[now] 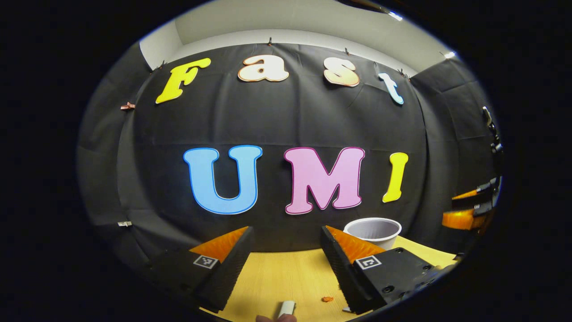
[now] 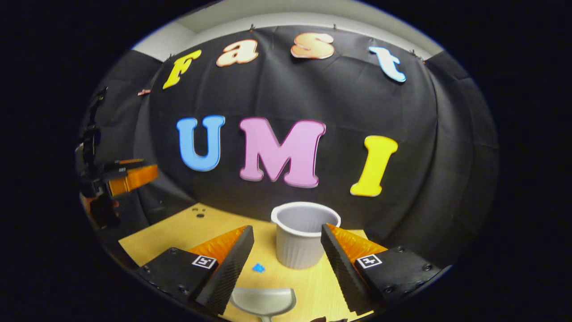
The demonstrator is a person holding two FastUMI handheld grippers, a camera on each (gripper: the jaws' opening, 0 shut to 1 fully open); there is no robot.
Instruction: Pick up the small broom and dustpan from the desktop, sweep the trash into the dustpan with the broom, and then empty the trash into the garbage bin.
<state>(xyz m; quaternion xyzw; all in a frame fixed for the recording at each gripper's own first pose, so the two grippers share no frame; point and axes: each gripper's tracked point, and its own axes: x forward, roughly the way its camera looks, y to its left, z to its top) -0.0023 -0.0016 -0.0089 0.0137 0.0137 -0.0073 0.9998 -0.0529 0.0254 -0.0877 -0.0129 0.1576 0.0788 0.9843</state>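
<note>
The dustpan (image 2: 263,300) is a pale grey scoop lying flat on the wooden table (image 2: 178,232), low in the right gripper view. Its wide mouth faces away toward the bin (image 2: 300,241), and its thin handle runs back toward the camera, so its long axis lies along the line of the fingers. It sits between the two fingers of the right gripper (image 2: 286,264), which are spread wide and touch nothing. A small blue scrap (image 2: 258,268) lies just beyond the dustpan, left of the bin, a white ribbed cup.

In the left gripper view, the left gripper (image 1: 286,264) is also spread wide, with a small white end of something (image 1: 287,307) and an orange crumb (image 1: 327,298) on the table between the fingers.
</note>
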